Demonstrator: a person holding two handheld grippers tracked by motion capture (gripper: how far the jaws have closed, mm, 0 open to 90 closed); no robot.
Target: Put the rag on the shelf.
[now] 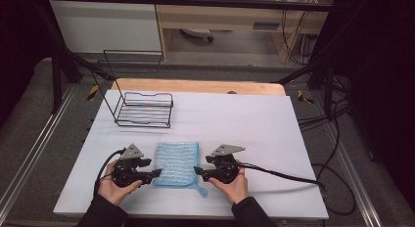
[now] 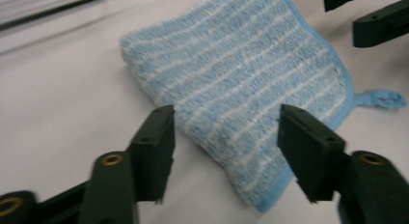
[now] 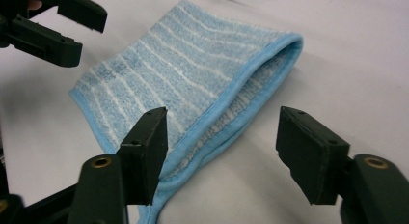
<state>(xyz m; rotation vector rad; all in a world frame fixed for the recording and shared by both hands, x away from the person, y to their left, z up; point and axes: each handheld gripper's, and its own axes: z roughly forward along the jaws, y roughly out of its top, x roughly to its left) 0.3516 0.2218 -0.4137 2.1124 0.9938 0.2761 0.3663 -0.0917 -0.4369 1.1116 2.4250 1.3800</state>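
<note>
A folded light-blue cloth (image 1: 177, 163) with white stripes lies flat on the white table cover near the front. My left gripper (image 1: 153, 169) is at the cloth's left edge, open, its jaws pointing right. In the left gripper view the cloth (image 2: 241, 74) has its near corner between the open left gripper (image 2: 226, 137). My right gripper (image 1: 200, 167) is at the cloth's right edge, open and pointing left. The right gripper view shows the cloth's layered open edge (image 3: 193, 79) just ahead of the open right gripper (image 3: 224, 132). Neither gripper holds anything.
A black wire basket (image 1: 145, 109) stands at the back left of the table cover (image 1: 254, 124). A small blue hanging loop (image 1: 201, 190) sticks out of the cloth's front right corner. Cables trail from both grippers, the right one across the table.
</note>
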